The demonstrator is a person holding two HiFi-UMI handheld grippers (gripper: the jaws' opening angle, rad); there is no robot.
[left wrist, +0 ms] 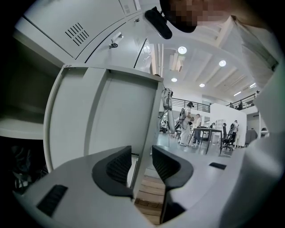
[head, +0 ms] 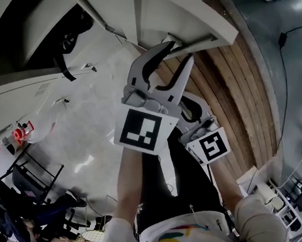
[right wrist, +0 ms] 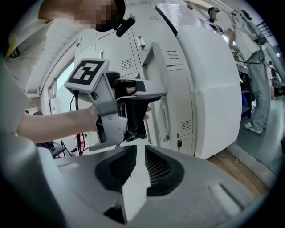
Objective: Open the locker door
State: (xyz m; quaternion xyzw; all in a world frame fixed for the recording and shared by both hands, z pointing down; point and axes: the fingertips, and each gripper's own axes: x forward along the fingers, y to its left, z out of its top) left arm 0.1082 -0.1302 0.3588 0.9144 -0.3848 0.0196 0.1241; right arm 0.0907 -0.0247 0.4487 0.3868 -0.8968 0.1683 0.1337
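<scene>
The white locker door (head: 183, 13) stands swung out from the locker row. In the left gripper view its inner panel (left wrist: 102, 116) fills the left side, and the door's free edge runs between the jaws of my left gripper (left wrist: 142, 160). The ribbed pads (left wrist: 118, 167) stand a little off the edge on both sides, so the gripper is open around it. From the head view the left gripper (head: 180, 50) reaches up to the door's lower edge. My right gripper (right wrist: 140, 162) hangs back below the left gripper (right wrist: 153, 89), jaws narrowly apart with nothing between them; in the head view the right gripper (head: 192, 106) is partly hidden.
More shut lockers (right wrist: 178, 98) and a large rounded white cabinet (right wrist: 209, 89) stand to the right of the door. A wooden floor strip (head: 233, 94) runs along the lockers, beside glossy white floor (head: 85, 97). A chair (head: 30, 188) is at left; a person (right wrist: 254, 67) stands at right.
</scene>
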